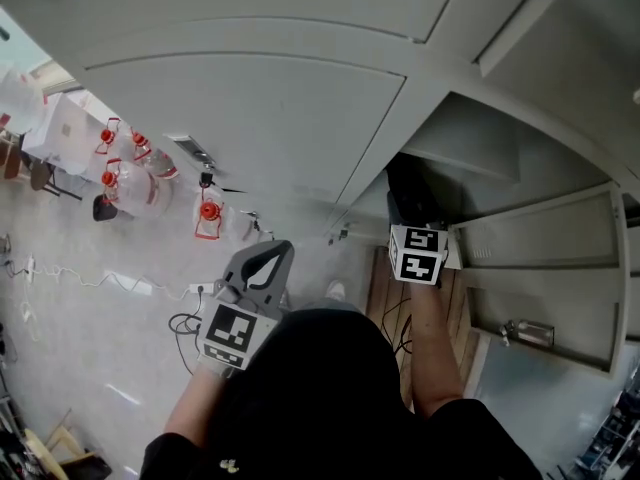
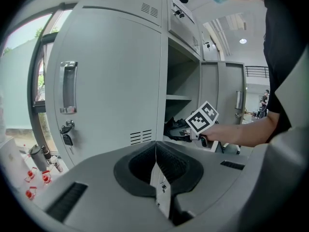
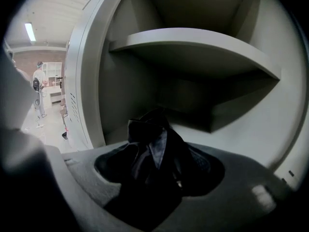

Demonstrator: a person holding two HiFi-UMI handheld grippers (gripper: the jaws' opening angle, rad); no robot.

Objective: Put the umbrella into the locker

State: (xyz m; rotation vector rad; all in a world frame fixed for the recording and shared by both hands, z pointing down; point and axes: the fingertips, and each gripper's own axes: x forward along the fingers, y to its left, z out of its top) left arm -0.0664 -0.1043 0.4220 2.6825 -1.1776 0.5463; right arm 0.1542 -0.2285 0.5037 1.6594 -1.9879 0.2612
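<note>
Bottles (image 1: 128,183) with red caps stand on the floor well off to the left of our left gripper (image 2: 155,148), which hangs before the locker (image 1: 290,108) with nothing in it. Its jaws are clenched, the two pads meeting in a single line. Ahead of those jaws and to their left is a closed door (image 2: 111,81), grey, with a chrome handle (image 2: 68,87). A key (image 2: 66,138) hangs in the lock just below the handle.

To the right of the left gripper, past that door's edge, a compartment stands open. We reach into it with our right gripper (image 3: 161,151), its marker cube (image 1: 418,253) at the compartment's mouth. The umbrella (image 3: 153,170), black and folded, sits between the right gripper's jaws, inside the locker. It lies under the shelf (image 3: 193,45) that runs above and ahead of the gripper. The jaws stand wide and released, and pad shows bare on either side of the bunched fabric. Whether the umbrella rests on the compartment floor we cannot tell.

Far to the left of the right gripper, beyond the locker's side, a person (image 3: 38,88) stands in a lit room. To the right of the gripper the open door (image 1: 545,268) swings out.
</note>
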